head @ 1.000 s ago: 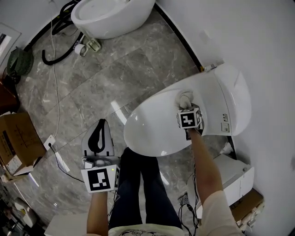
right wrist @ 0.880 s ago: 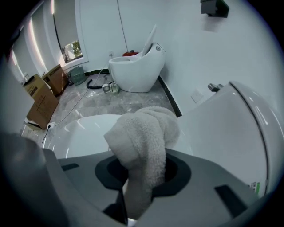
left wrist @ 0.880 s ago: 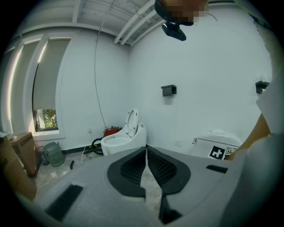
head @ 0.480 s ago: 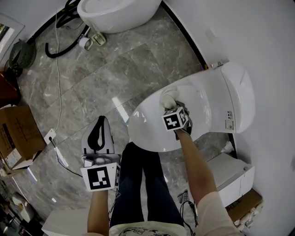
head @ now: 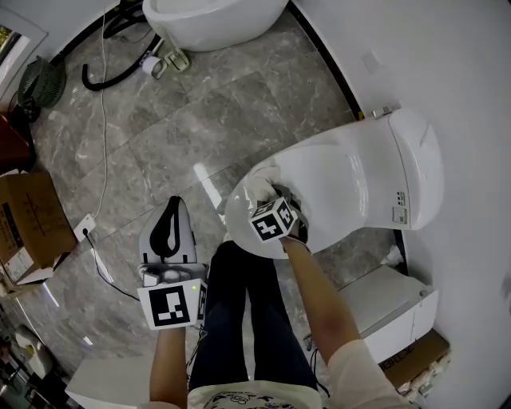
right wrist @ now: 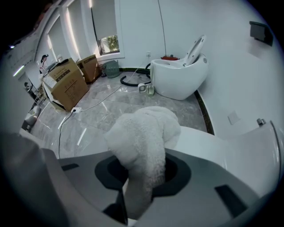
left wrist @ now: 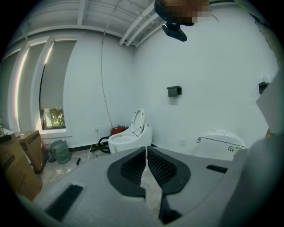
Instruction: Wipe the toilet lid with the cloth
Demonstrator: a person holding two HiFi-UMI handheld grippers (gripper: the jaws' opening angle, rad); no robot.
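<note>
The white toilet [head: 375, 172] stands at the right of the head view with its lid [head: 335, 180] down. My right gripper [head: 263, 201] is shut on a white fluffy cloth [head: 257, 188], pressing it on the lid's front rim. In the right gripper view the cloth [right wrist: 144, 133] bulges out between the jaws of the right gripper [right wrist: 143, 170] over the lid [right wrist: 208, 146]. My left gripper [head: 171, 214] hangs over the floor left of the toilet, apart from it. In its own view the left gripper [left wrist: 146, 165] is shut with nothing between its pads.
A second white toilet [head: 211, 20] with its lid up stands at the far end, with a black hose [head: 100, 76] beside it. Cardboard boxes [head: 28, 228] and a green basket [head: 36, 89] line the left. A white cable [head: 102, 152] crosses the grey tiles. A white box [head: 391, 302] sits by the wall.
My right gripper has dragged the cloth across the lid from near the back to the front rim. The left gripper has stayed where it was.
</note>
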